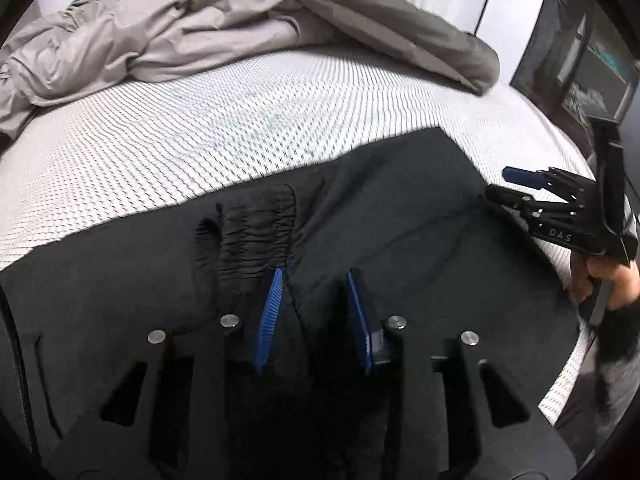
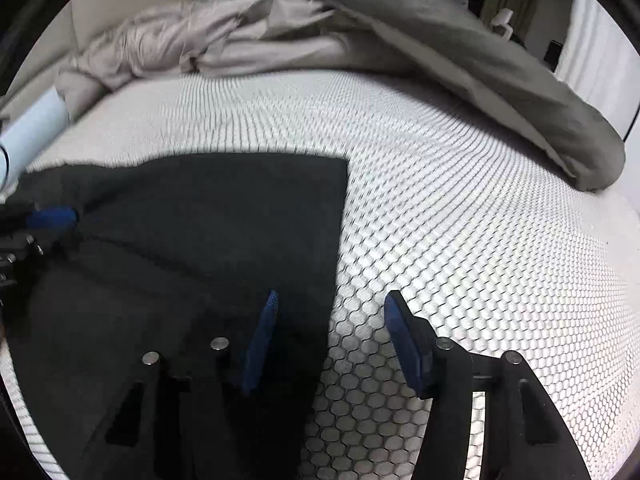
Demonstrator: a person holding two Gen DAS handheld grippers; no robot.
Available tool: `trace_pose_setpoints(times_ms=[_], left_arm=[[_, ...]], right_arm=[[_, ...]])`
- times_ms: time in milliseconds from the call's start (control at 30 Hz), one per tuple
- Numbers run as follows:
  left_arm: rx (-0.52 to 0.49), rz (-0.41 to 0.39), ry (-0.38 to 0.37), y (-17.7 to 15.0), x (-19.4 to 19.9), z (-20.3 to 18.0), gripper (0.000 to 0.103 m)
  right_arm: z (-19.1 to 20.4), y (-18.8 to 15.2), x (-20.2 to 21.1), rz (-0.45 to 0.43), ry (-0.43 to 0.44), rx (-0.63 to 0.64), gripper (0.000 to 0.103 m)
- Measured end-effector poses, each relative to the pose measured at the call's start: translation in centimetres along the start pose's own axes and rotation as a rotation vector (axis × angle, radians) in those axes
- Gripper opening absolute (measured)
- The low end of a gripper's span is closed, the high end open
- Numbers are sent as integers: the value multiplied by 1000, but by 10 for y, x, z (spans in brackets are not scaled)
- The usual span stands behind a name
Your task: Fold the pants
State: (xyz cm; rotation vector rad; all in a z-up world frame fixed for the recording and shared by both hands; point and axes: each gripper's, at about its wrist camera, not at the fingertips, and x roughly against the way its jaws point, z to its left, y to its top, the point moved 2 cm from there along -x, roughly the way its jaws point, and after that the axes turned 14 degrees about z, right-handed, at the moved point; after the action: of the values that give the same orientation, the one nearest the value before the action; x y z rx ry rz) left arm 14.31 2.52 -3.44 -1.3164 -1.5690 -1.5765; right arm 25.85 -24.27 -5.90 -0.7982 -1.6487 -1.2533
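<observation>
One pair of black pants (image 1: 360, 208), lying flat on the mattress (image 1: 200, 132) at its near edge, gathered elastic waistband (image 1: 256, 232) bunched up near the middle of the cloth. Far right corner of the pants (image 2: 320, 168) square and flat, honeycomb-textured white cover bare beyond it.

Two grippers. Left gripper (image 1: 314, 280) over the pants just right of the waistband, blue pads (image 1: 270, 316) partly apart, dark cloth seen in the gap; cannot tell whether any cloth is pinched. Right gripper (image 2: 330, 304) spread about halfway, straddling the right edge of the pants: left finger over black cloth, right finger (image 2: 404, 340) over bare mattress, nothing clamped. From the left wrist view, right gripper (image 1: 496, 184) at the right edge of the pants, held by one hand (image 1: 604, 276) in a dark sleeve.

One crumpled grey duvet (image 1: 200, 28) heaped along the far edge of the mattress, one end trailing toward the far right corner. Wide open strip of mattress between pants and duvet; open room too on the right side, up to the right edge.

Writing: "DAS" on the right gripper body (image 1: 560, 236). One pale cylinder-like item (image 2: 32, 132) at the left edge of the right wrist view, unclear what.
</observation>
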Motion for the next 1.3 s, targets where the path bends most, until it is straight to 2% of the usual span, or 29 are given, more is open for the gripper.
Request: trace_pose_setpoints(times_ms=[67, 100, 133, 167, 267, 333, 367, 433, 467, 500, 567, 633, 700, 767, 800, 833, 867, 933, 967, 1000, 1100, 1133, 1200, 1233, 1300], left_arm=[[-18, -42, 28, 1, 13, -4, 33], [-19, -63, 20, 6, 18, -6, 37], [-21, -63, 5, 10, 18, -8, 42], [-26, -56, -4, 14, 15, -10, 43], [-19, 15, 22, 29, -11, -13, 43], [11, 28, 26, 34, -27, -3, 42], [31, 21, 21, 35, -29, 4, 37], [67, 2, -27, 34, -28, 18, 27], [52, -4, -24, 32, -27, 21, 25], [32, -11, -3, 29, -27, 21, 24], [7, -21, 35, 25, -26, 19, 24], [13, -24, 34, 22, -24, 23, 24], [32, -26, 38, 21, -18, 26, 24], [39, -50, 89, 21, -4, 21, 24], [29, -100, 118, 22, 11, 14, 25], [20, -128, 110, 23, 19, 9, 29], [15, -141, 90, 24, 24, 4, 38], [10, -144, 51, 30, 22, -5, 50], [10, -135, 55, 33, 16, -8, 50], [17, -94, 55, 36, 0, -8, 50], [60, 2, 42, 38, -39, 3, 50], [70, 2, 25, 38, -43, 7, 49], [81, -10, -1, 36, -40, 14, 39], [80, -12, 0, 35, -39, 16, 33], [82, -12, -12, 32, -39, 20, 29]], right_arm=[[3, 3, 19, -71, 6, -17, 56], [10, 7, 24, -89, 26, -16, 56], [11, 8, 30, -105, 56, -11, 56], [18, 11, 33, -116, 82, -5, 56], [39, 15, 32, -93, 156, 37, 56], [62, 24, 19, -54, 163, 66, 56], [72, 28, 11, -32, 167, 86, 56], [80, 29, -8, 18, 133, 127, 56], [83, 26, -16, 32, 87, 142, 56], [82, 20, -21, 39, 36, 153, 58], [72, 18, -20, 33, 40, 144, 59], [61, 17, -17, 29, -24, 125, 62], [47, 12, -16, 31, -6, 87, 63], [42, 11, -13, 33, -15, 48, 62], [42, 11, -8, 21, -39, 28, 60], [45, 11, -1, -1, -56, 14, 60], [50, 11, 6, -23, -46, 13, 60], [58, 18, 20, -69, 24, 21, 60], [67, 24, 23, -77, 79, 21, 60], [69, 24, 23, -72, 118, 15, 60], [75, 29, 9, -27, 186, -9, 60], [80, 35, -3, 8, 189, 10, 60], [82, 32, -23, 53, 159, 63, 60], [82, 31, -26, 48, 140, 75, 60], [70, 34, -29, 39, 76, 54, 60]])
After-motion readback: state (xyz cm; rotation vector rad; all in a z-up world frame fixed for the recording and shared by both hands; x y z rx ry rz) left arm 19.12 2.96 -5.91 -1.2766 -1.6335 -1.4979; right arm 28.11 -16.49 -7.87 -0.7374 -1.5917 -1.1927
